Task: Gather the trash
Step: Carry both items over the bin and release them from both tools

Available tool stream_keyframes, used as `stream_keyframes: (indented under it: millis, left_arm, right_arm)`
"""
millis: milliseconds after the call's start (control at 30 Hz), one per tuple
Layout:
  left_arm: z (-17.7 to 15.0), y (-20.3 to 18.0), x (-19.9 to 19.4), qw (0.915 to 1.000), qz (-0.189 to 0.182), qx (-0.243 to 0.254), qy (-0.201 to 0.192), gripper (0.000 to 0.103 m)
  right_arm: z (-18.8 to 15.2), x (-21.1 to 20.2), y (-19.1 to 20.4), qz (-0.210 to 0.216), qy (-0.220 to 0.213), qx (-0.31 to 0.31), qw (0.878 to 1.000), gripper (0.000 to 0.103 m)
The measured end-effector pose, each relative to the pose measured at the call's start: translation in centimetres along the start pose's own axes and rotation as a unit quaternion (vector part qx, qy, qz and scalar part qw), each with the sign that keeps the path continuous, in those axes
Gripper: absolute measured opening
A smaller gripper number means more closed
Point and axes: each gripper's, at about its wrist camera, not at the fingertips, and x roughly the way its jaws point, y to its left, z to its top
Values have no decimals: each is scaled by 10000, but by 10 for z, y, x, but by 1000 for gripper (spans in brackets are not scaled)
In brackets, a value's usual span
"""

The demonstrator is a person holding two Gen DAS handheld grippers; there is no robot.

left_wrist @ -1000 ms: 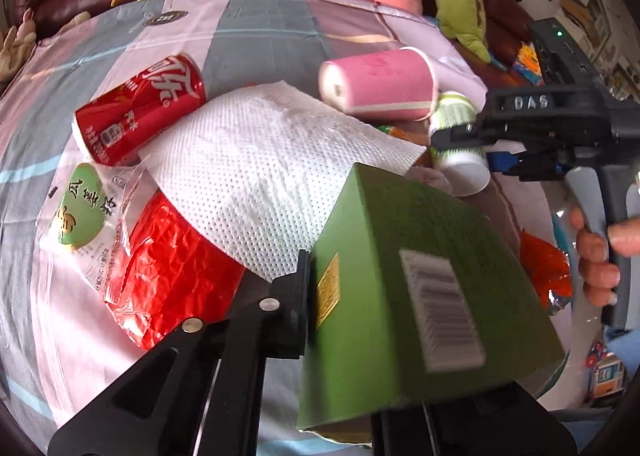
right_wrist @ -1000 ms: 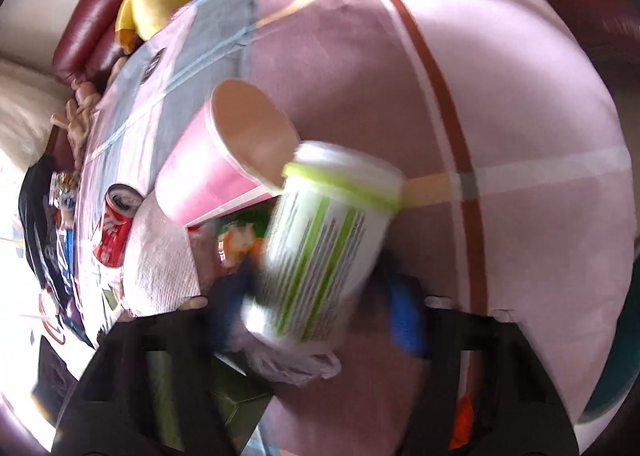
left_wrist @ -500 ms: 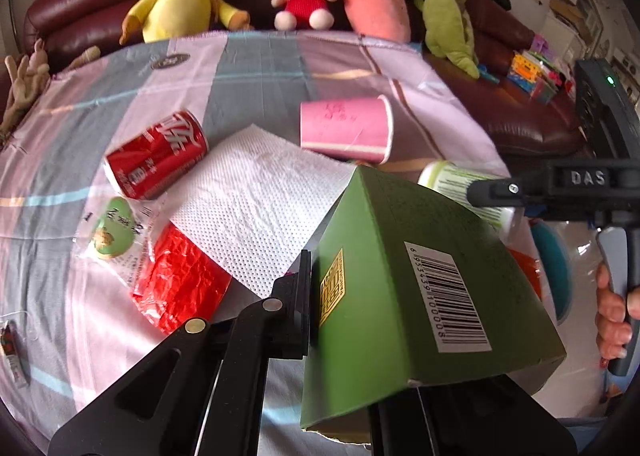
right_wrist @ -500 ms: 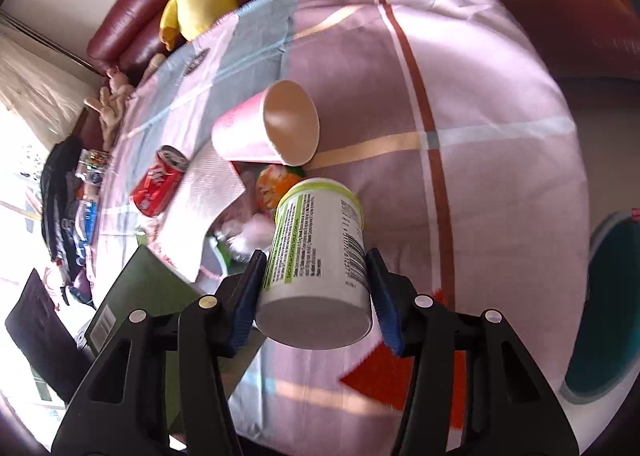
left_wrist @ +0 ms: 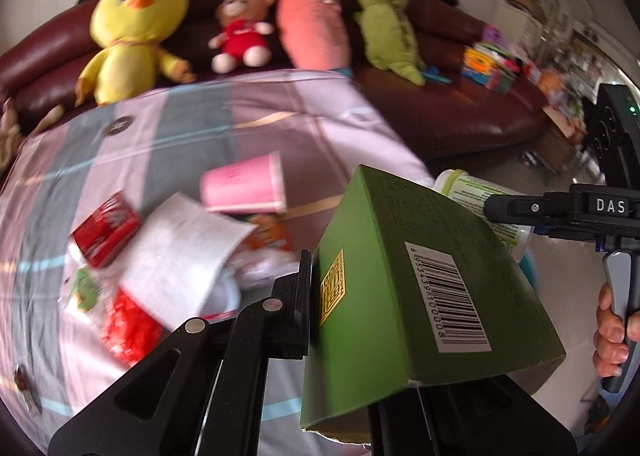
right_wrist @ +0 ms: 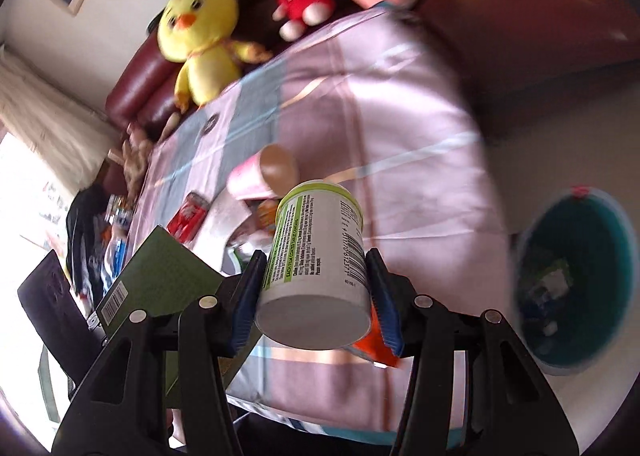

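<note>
one green box in left jaws, one white bottle in right jaws.

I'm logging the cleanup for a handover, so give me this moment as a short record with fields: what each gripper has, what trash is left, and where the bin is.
left gripper: shut on green box
right gripper: shut on white tub, held above the table
left on tablecloth: pink cup on its side, red can, paper towel, red wrapper
bin: teal, on the floor to the right of the table, some trash inside
background: plush toys on a sofa
</note>
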Motion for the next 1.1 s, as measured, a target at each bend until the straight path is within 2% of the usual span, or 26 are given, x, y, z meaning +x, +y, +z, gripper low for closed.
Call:
stream_keyframes:
  millis: [200, 367, 533, 700, 900, 1000, 1100]
  left_arm:
    - [15, -76, 23, 9966, -245, 768, 150, 5]
    - [19, -155, 56, 9862, -514, 1517, 414, 5]
    - [13, -224, 101, 9726, -631, 2089, 807, 5]
    - [1, -262, 138, 9616, -586, 2425, 1144, 5]
    - [-12, -287, 181, 9506, -436, 2631, 1591, 7]
    - [-14, -293, 197, 9482, -358, 2644, 1725, 12]
    - [-13, -297, 208, 9478, -305, 2609, 1809, 23]
  right_arm:
    - [-15, -55, -73, -379, -413, 555, 9969, 49]
    - [-37, -91, -147, -759, -650, 1129, 9886, 49]
    - [-57, -97, -209, -983, -578, 1675, 9793, 49]
    - [-66, -87, -252, -1101, -378, 1977, 9733, 49]
    - [-65, -64, -275, -1123, -92, 2050, 9723, 49]
    - [-64, -52, -283, -1117, 66, 2056, 9722, 49]
    - [-63, -42, -291, -1119, 174, 2088, 9714, 49]
